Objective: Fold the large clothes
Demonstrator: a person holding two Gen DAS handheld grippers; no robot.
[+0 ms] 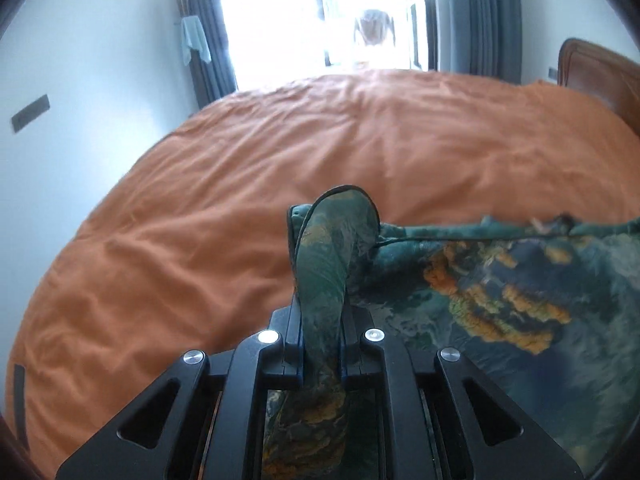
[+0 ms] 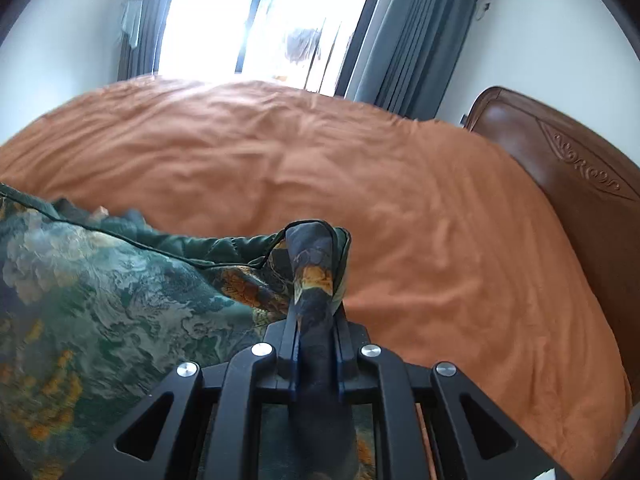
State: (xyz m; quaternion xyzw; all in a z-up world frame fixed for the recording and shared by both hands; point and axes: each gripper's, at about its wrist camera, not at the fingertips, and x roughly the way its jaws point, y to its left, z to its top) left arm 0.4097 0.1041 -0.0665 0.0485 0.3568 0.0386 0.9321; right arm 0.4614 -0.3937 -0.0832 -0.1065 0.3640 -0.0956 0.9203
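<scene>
Left gripper (image 1: 320, 280): black jaws clamped on a bunched fold of the dark green garment with orange floral print (image 1: 500, 288), quilted and piped at its edge.
Right gripper (image 2: 316, 280): black jaws pinched on another fold of that garment (image 2: 100, 280).
Garment: stretched between both grippers, near, above the wrinkled orange bedspread (image 1: 240, 168).
Far: grey pleated curtains (image 1: 480, 12), bright window.
Right: carved brown wooden headboard (image 2: 560, 152).

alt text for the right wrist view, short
The black right gripper is shut on a bunched corner of a green and orange floral garment, held above a rumpled orange bedspread. Behind are a carved brown headboard and grey curtains.
</scene>
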